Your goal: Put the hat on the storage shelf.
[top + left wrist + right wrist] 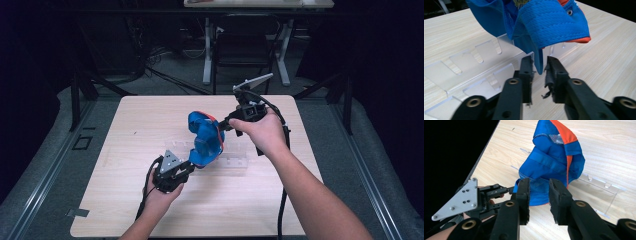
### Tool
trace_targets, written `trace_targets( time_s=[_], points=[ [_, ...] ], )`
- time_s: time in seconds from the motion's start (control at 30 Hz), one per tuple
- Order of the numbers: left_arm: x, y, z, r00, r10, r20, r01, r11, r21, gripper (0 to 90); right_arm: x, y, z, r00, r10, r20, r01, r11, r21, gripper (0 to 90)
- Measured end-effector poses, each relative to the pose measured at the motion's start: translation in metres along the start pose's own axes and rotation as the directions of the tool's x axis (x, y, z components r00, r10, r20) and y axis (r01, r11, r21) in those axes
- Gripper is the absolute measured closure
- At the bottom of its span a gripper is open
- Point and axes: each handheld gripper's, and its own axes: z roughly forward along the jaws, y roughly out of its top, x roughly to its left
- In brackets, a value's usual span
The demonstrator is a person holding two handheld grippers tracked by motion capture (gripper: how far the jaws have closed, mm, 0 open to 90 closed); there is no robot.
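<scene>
- Light-wood bench [125,200] carries a clear acrylic rack [235,161] with slots cut along it, lying flat near the middle.
- The left claw [192,165], seen from the high view at the lower left of the rack, is gripped by the person's left hand [160,192]; its grey three-cornered plate [170,161] faces up.
- In the left gripper view the left claw [540,72] stands a little apart, and a thin hanging edge of the blue cap [549,22] sits in the gap; whether the pads press it cannot be told.
- The blue cap [206,139], with orange trim, hangs crumpled above the rack, between the two claws.
- The right claw [224,125] meets the cap's upper right side, held by the right hand [262,132].
- In the right gripper view the right claw [539,192] is partly open with blue fabric behind the gap; a grip cannot be confirmed.
</scene>
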Motion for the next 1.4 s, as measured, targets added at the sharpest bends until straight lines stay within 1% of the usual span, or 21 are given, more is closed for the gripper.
trace_targets(
  time_s=[0.03,0.13,0.2,0.27,0.3,0.43,0.47,0.6,0.7,0.77,0.83,0.9,0.97,1.0,1.07,1.13,1.17,1.27,1.3,1.37,1.4],
  points=[
    [0.001,-0.001,-0.001,1.0,-0.003,0.001,0.003,1.0,0.003,69.9,0.0,-0.001,0.0,1.0,0.004,0.002,-0.004,1.0,-0.014,68.8],
    [0.004,-0.003,-0.004,0.9999,-0.008,-0.007,0.008,1.0,0.002,66.7,0.001,-0.001,-0.001,1.0,0.001,0.008,-0.001,1.0,-0.014,67.9],
    [0.006,-0.004,-0.006,0.9998,-0.018,-0.01,0.018,0.9998,0.003,60.3,0.0,-0.003,-0.002,0.9994,-0.017,0.03,0.017,1.0,-0.014,65.2],
    [0.008,-0.006,-0.009,0.9996,-0.022,-0.015,0.022,0.9998,-0.001,59.3,0.0,-0.004,-0.003,0.9992,-0.018,0.037,0.018,1.0,-0.014,64.7],
    [0.009,-0.006,-0.01,0.9997,-0.021,-0.014,0.021,0.9998,0.002,57.5,0.0,-0.005,-0.003,0.9983,-0.029,0.051,0.029,0.999,-0.013,63.9],
    [0.015,-0.011,-0.015,0.999,-0.039,-0.021,0.039,0.9992,0.007,53.4,-0.003,-0.009,-0.003,0.9966,-0.035,0.074,0.036,0.999,-0.012,61.6],
    [0.017,-0.013,-0.017,0.9986,-0.045,-0.025,0.046,0.9989,0.007,52.1,-0.005,-0.011,-0.004,0.9953,-0.037,0.09,0.039,0.999,-0.012,61.1],
    [0.022,-0.017,-0.022,0.9979,-0.055,-0.034,0.055,0.9984,0.016,51.0,-0.006,-0.014,-0.006,0.9928,-0.046,0.11,0.048,0.999,-0.017,61.0],
    [0.025,-0.021,-0.026,0.9969,-0.06,-0.051,0.061,0.9978,0.026,50.9,-0.007,-0.017,-0.009,0.9918,-0.051,0.117,0.053,0.999,-0.013,61.0],
    [0.027,-0.023,-0.028,0.9959,-0.067,-0.06,0.069,0.9971,0.032,50.3,-0.008,-0.019,-0.009,0.9907,-0.048,0.127,0.05,0.999,-0.019,61.0],
    [0.029,-0.026,-0.032,0.9951,-0.067,-0.074,0.07,0.9967,0.041,49.7,-0.011,-0.023,-0.01,0.9895,-0.043,0.138,0.044,0.999,-0.005,61.0],
    [0.031,-0.029,-0.036,0.994,-0.065,-0.087,0.07,0.9964,0.048,48.9,-0.015,-0.026,-0.011,0.9895,-0.036,0.14,0.037,0.999,-0.005,61.1],
    [0.033,-0.032,-0.04,0.9939,-0.076,-0.08,0.08,0.9958,0.045,47.7,-0.018,-0.029,-0.012,0.9883,-0.038,0.148,0.038,0.999,0.001,61.2],
    [0.034,-0.034,-0.042,0.9926,-0.091,-0.081,0.095,0.9945,0.044,47.7,-0.019,-0.031,-0.012,0.9882,-0.027,0.151,0.03,0.999,-0.012,61.2],
    [0.036,-0.037,-0.045,0.9919,-0.102,-0.076,0.106,0.9927,0.057,47.6,-0.021,-0.037,-0.013,0.9859,-0.04,0.162,0.041,0.999,-0.001,61.2],
    [0.038,-0.04,-0.048,0.9915,-0.106,-0.076,0.11,0.9921,0.06,47.5,-0.022,-0.044,-0.013,0.9866,-0.041,0.158,0.042,0.999,-0.009,61.3],
    [0.038,-0.042,-0.05,0.9913,-0.109,-0.074,0.113,0.992,0.056,47.5,-0.023,-0.048,-0.013,0.9856,-0.049,0.162,0.049,0.999,0.0,61.5],
    [0.04,-0.048,-0.056,0.9917,-0.101,-0.079,0.106,0.9923,0.063,47.6,-0.025,-0.059,-0.011,0.981,-0.065,0.183,0.066,0.998,0.001,61.6],
    [0.041,-0.049,-0.057,0.9919,-0.1,-0.079,0.105,0.9923,0.066,47.6,-0.027,-0.063,-0.011,0.9815,-0.068,0.179,0.069,0.998,0.002,61.6],
    [0.042,-0.052,-0.06,0.991,-0.104,-0.085,0.109,0.992,0.064,47.8,-0.03,-0.07,-0.01,0.98,-0.066,0.188,0.066,0.998,0.002,61.6],
    [0.043,-0.053,-0.061,0.9901,-0.111,-0.086,0.116,0.9914,0.06,48.1,-0.034,-0.076,-0.008,0.9809,-0.061,0.185,0.062,0.998,-0.003,61.6]
  ],
)
